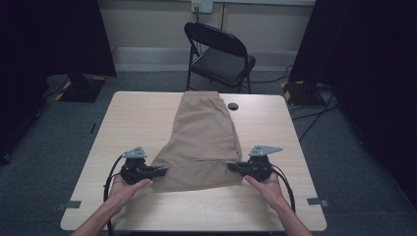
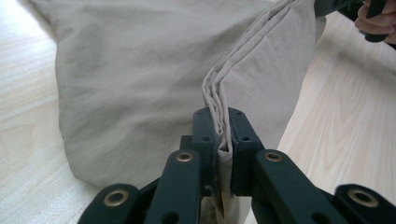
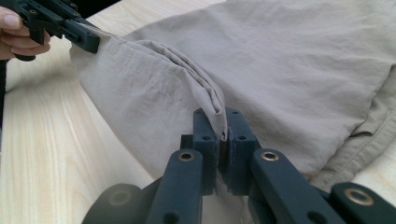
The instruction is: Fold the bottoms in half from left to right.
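Grippers, left (image 1: 162,170) and right (image 1: 232,167), each clamp what seems the shorts' (image 1: 204,132) hem.

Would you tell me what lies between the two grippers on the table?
The high view shows the near hem of the tan shorts spanning from left gripper to right gripper, both clamped on it.

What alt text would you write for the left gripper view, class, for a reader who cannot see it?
The left gripper pinches the layered hem of beige shorts between its closed black jaws, above a pale wooden table. At the top right, a hand holds the other gripper.
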Motion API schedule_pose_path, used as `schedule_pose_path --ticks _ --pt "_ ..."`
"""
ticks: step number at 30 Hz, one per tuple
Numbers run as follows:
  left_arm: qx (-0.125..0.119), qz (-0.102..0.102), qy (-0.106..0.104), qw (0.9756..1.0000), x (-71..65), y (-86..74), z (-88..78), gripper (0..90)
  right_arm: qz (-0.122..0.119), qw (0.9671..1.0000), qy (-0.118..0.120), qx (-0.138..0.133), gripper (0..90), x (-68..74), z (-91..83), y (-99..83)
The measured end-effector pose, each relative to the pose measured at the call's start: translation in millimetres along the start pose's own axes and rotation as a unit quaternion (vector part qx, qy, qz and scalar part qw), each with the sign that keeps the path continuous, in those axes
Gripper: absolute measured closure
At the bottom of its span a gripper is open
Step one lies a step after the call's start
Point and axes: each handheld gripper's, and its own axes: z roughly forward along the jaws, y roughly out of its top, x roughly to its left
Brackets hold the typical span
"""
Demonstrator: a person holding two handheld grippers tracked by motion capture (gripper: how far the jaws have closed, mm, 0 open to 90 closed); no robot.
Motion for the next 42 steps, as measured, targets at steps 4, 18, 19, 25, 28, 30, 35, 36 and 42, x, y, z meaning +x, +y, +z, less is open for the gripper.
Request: schedule_pose_path --ticks 4,18,19,25,28,30,35,36,42 --pt "-0.013 0.007 -0.003 0.9999 -1.8 2.0 -1.5 84.7 -0.003 1.0000 -0.004 -0.007 85.5 2.4 -4.0 1.9" --pt "-0.065 0.037 -0.012 0.9971 -8.2 12.7 -14.4 85.6 -0.023 0.9986 -0.023 -0.042 85.6 12.6 -17.7 14.6" --pt "-0.065 0.037 -0.011 0.9972 -8.3 13.6 -14.4 85.7 -0.024 0.9983 -0.027 -0.046 85.6 13.4 -19.2 16.4" --pt "-0.070 0.037 -0.020 0.9966 -11.1 17.4 -16.1 86.0 -0.022 0.9975 -0.031 -0.059 85.6 16.3 -25.4 22.1" --pt "-0.077 0.043 -0.019 0.9959 -14.3 20.9 -21.6 86.1 -0.022 0.9969 -0.028 -0.071 85.6 19.4 -30.7 26.9" --pt "-0.085 0.045 -0.019 0.9952 -16.5 24.3 -25.9 86.1 -0.025 0.9964 -0.026 -0.076 85.7 22.7 -34.0 30.3" --pt "-0.095 0.046 -0.023 0.9942 -20.0 28.4 -30.1 86.2 -0.031 0.9958 -0.024 -0.083 85.7 27.1 -39.8 36.6" --pt "-0.093 0.049 -0.021 0.9942 -20.6 29.0 -30.9 86.1 -0.032 0.9958 -0.024 -0.083 85.6 27.2 -40.5 37.5" --pt "-0.101 0.050 -0.024 0.9934 -23.5 32.8 -36.8 86.3 -0.031 0.9954 -0.025 -0.086 85.6 30.5 -44.1 42.2"
